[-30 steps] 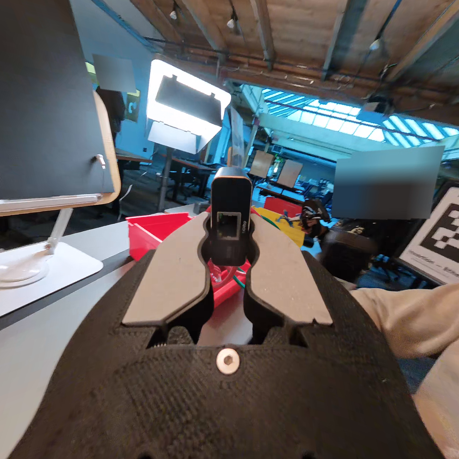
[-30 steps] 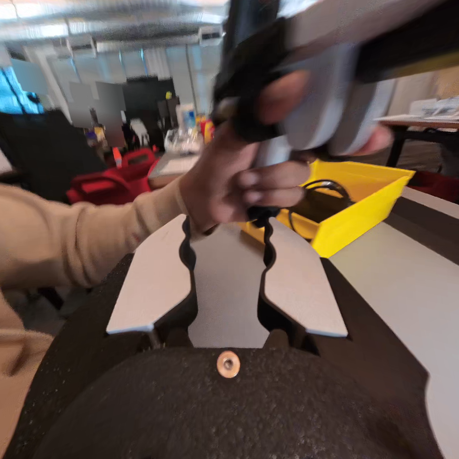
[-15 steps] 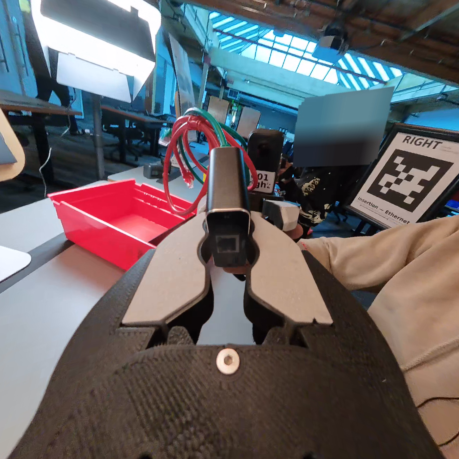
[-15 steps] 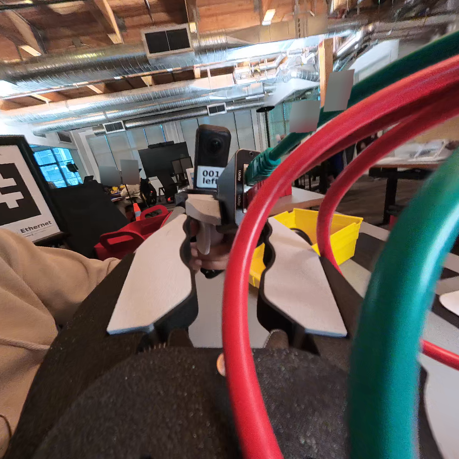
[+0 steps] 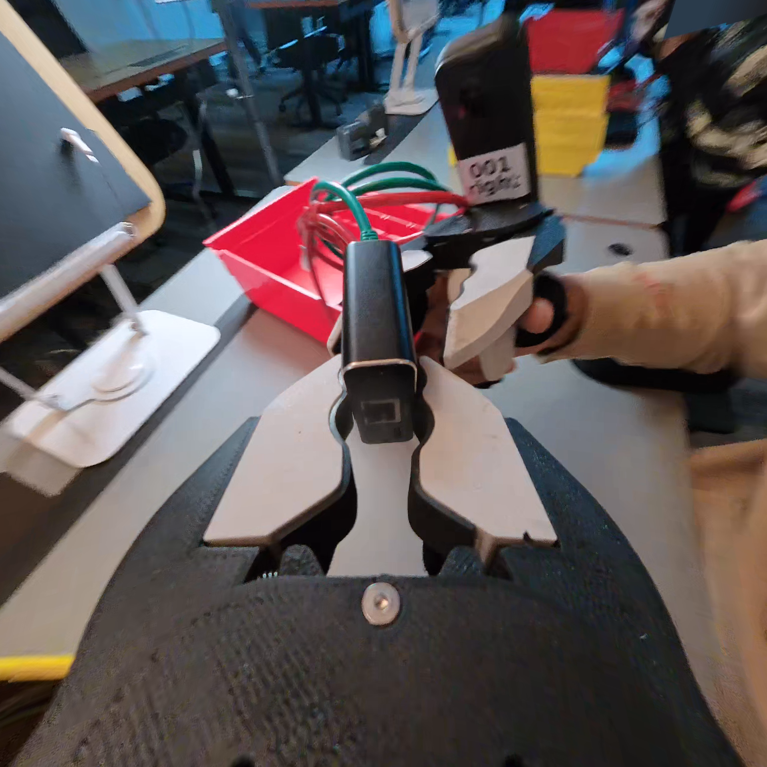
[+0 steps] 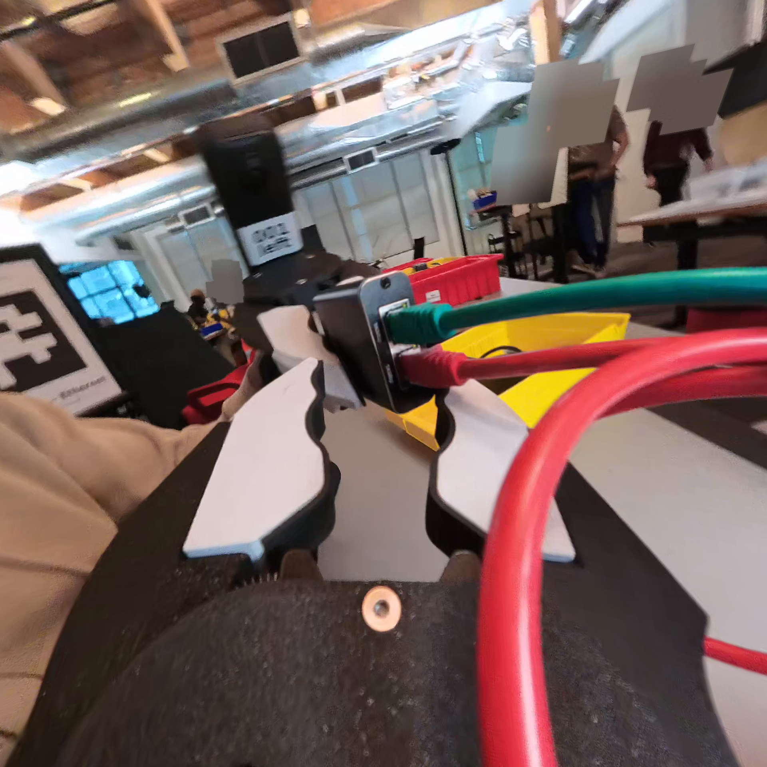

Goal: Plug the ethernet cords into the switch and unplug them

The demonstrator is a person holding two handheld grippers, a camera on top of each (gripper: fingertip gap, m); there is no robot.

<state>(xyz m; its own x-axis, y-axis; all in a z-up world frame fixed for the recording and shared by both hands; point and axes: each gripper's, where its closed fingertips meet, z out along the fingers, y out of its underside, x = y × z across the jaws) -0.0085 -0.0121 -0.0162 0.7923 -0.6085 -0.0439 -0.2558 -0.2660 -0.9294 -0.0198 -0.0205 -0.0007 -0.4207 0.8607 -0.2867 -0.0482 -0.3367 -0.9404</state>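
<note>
The left gripper (image 5: 379,398) points forward and slightly down, jaws clamped on the switch (image 5: 378,332), while the right gripper (image 6: 379,409) — held in a beige-sleeved hand (image 5: 539,319) — faces it just beyond, jaws spread apart — gripping nothing.

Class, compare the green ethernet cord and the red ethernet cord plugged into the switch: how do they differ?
The green cord sits in the upper port of the switch; the red cord sits in the port below. The green cord runs off fairly straight; the red cord curls into a large loop near the camera. Both are plugged in.
</note>
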